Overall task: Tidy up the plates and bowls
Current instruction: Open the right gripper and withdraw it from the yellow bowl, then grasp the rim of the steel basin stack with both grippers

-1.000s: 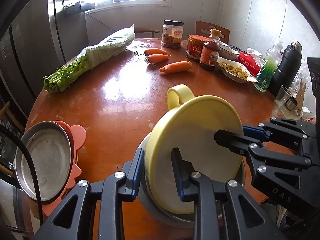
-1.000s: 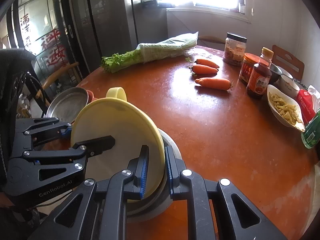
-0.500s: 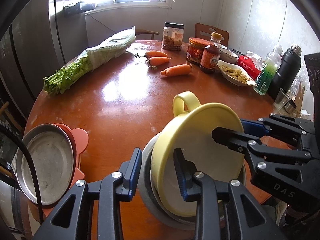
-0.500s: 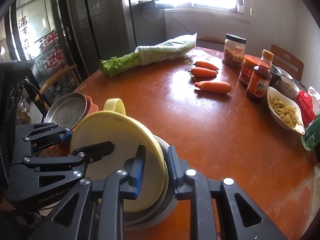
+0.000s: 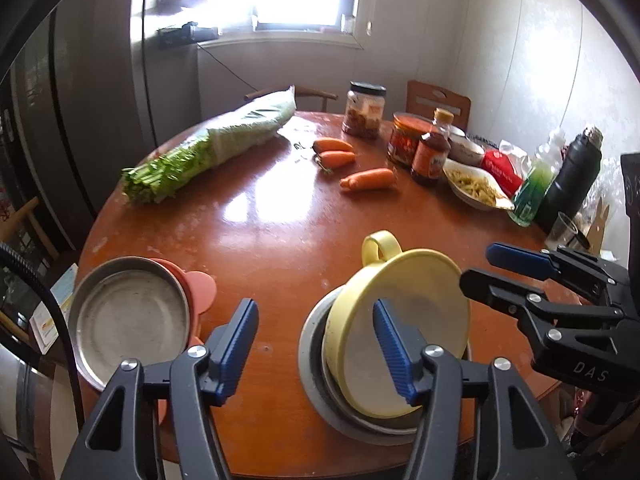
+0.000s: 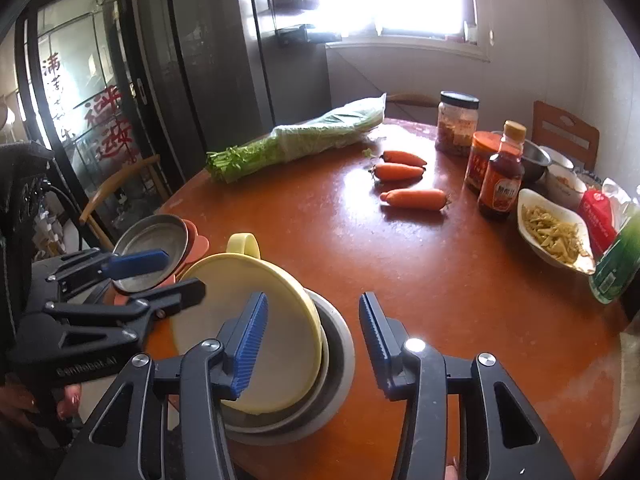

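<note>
Left hand-held gripper: jaws spread, having just been opening; the yellow bowl's rim lies between the pads with no pad pressing on it.
Right hand-held gripper: jaws spread, having just been opening; the same rim stands between its pads, ungripped.
Yellow bowl: one; handled, tilted, leaning inside the grey bowl stack at the near edge of the tabletop.
Grey bowl stack: bowl count cannot be told; interior mostly covered by the yellow bowl and the gripper fingers.
Metal plate: one; resting on a pink dish at the left edge, partly overhanging the rim. The pink dish is largely hidden beneath it.
Cut off: the near rim of the tabletop is blocked by both gripper bodies.
Open room: a wide bare area in the centre, between the stack and the carrots.
Carrots: three, lying apart from each other.
Bagged greens: one bundle, far left side.
Far right cluster: jars, a sauce bottle, a white dish of food, a green bottle and a dark flask, close together; contents behind them hard to make out.
Hand: fingers on the left gripper's body, mostly dark.
</note>
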The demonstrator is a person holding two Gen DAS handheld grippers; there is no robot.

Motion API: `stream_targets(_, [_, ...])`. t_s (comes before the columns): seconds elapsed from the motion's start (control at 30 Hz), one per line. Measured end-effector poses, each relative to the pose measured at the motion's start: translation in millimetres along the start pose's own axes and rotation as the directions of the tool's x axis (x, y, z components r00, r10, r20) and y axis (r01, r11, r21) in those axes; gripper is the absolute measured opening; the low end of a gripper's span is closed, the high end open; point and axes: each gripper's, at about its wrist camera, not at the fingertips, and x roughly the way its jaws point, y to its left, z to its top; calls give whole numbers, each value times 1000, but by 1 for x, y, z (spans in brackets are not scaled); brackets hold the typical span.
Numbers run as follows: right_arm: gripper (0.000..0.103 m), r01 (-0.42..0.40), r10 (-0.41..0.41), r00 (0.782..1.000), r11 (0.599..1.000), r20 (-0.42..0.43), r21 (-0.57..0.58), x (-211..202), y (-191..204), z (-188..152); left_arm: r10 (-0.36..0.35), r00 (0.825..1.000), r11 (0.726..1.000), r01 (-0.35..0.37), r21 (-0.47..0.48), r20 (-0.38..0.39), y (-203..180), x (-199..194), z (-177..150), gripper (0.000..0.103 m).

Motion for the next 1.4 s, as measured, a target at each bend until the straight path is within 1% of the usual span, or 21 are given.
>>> stream_targets(0.17, [60, 11, -11, 1000, 1000, 13, 13, -9, -4, -6, 1, 1000, 1000, -1, -13, 7, 2, -8, -6, 67])
stream_targets(0.23, [64, 10, -10, 1000, 1000, 2, 24, -8, -6, -11, -6, 1000, 1000, 6, -19, -1, 3, -7, -11, 70])
stream_targets(0.47, [64, -4, 11, 998, 995, -69, 97, 10, -18, -38, -33, 998, 996, 29, -80, -51, 11, 7, -31, 73])
stream_targets(0.6, [64, -15, 26, 996, 991, -84, 136, 17, -22, -46, -13, 998, 996, 7, -87, -68, 11, 13, -38, 75])
stream_targets(0.77, [65, -18, 32, 995, 989, -95, 144, 23, -21, -49, -4, 996, 996, -4, -95, -87, 8, 22, -42, 75])
stream_targets(0.9, [65, -20, 36, 993, 989, -108, 149, 30, -20, -51, -16, 994, 994, 4, -109, -108, 8, 32, -44, 76])
stream_targets(1.4, [65, -63, 90, 987, 979, -132, 193, 49, -26, -56, -29, 985, 994, 10, -110, -172, 0, 58, -50, 76])
